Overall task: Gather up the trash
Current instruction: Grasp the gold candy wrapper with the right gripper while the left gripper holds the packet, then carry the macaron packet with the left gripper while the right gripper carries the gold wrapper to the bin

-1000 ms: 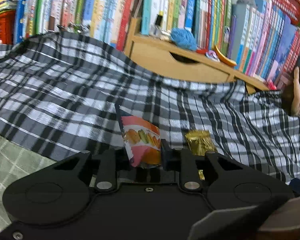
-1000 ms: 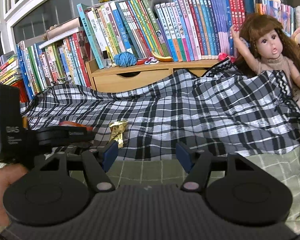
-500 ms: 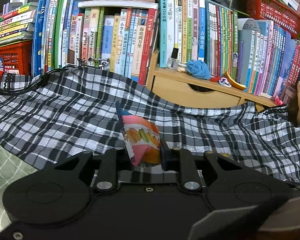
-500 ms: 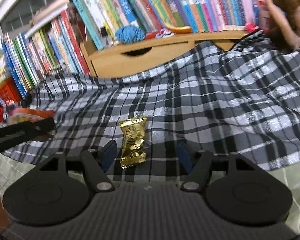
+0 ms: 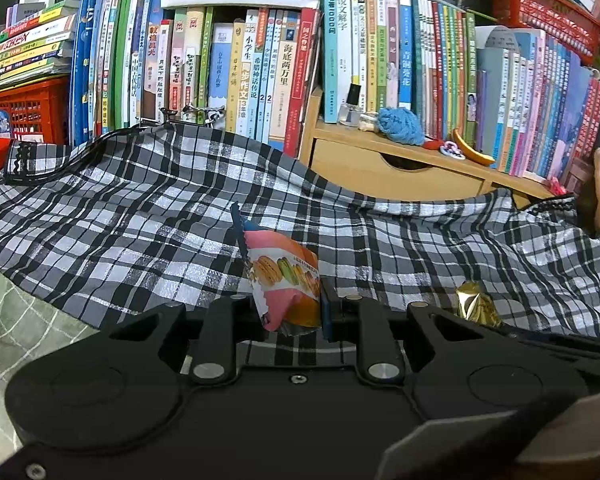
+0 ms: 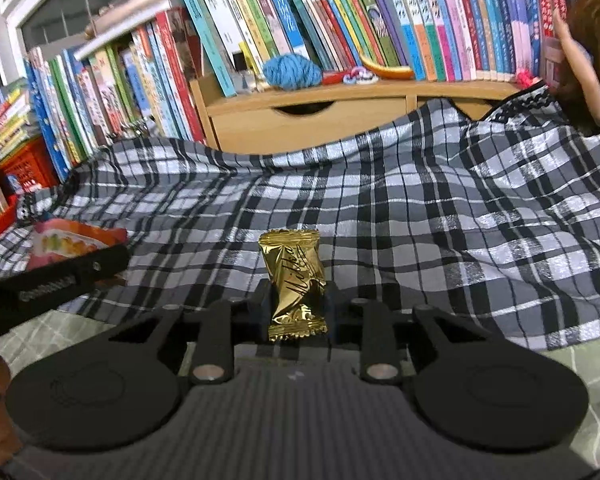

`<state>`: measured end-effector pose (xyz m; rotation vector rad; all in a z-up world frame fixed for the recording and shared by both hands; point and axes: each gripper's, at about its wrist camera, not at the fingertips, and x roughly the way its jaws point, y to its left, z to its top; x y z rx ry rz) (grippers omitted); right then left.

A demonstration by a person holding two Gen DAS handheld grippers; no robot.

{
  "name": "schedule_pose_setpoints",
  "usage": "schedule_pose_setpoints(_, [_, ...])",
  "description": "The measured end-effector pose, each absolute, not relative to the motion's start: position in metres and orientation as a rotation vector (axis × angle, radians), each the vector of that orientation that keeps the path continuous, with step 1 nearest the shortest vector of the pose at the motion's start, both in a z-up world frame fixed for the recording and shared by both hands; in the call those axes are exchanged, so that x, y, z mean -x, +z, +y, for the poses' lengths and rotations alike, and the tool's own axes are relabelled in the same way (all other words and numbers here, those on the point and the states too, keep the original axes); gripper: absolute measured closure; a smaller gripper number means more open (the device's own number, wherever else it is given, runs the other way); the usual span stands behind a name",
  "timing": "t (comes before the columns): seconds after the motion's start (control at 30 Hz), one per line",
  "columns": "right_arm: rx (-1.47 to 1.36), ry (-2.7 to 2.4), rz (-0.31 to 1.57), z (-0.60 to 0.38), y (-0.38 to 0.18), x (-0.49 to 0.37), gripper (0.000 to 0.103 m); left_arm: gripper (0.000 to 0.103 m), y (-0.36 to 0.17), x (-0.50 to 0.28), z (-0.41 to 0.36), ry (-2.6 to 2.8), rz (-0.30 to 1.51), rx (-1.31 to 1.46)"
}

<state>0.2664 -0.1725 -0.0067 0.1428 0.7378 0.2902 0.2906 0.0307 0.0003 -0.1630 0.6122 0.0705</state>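
Observation:
My left gripper [image 5: 290, 304] is shut on a pink snack packet [image 5: 282, 276] printed with macarons and holds it upright above the black-and-white plaid cloth [image 5: 140, 220]. A gold candy wrapper [image 6: 294, 276] stands between the pads of my right gripper [image 6: 298, 300], whose jaws are closing and press on its sides. In the left wrist view the gold wrapper [image 5: 476, 310] shows low on the right. The right wrist view catches the pink packet [image 6: 72, 240] at far left, above one of the left gripper's fingers [image 6: 60, 280].
Behind the plaid cloth [image 6: 420, 220] are rows of books [image 5: 260, 60] and a wooden drawer unit [image 5: 400, 168] with a blue yarn ball [image 5: 400, 126]. A doll [image 6: 588, 60] leans at right, a red crate [image 5: 24, 112] stands at left. Green checked bedding [image 5: 20, 320] lies in front.
My right gripper moved forward over the plaid cloth to the gold wrapper and its jaws came in around it. The left gripper rose a little with the pink packet.

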Motion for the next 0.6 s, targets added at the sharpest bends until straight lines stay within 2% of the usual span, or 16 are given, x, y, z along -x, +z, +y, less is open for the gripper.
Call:
schedule_pose_setpoints(0.33, [-0.158,0.334,0.672,-0.194,0.038,-0.202,0.072,0.082,0.038,-0.239,0.021,0.027,0.598,0.145])
schedule_pose_setpoints(0.6, [-0.157,0.37,0.67,-0.205,0.055,-0.126,0.072,0.082,0.063,-0.164,0.012,-0.042,0.617,0.14])
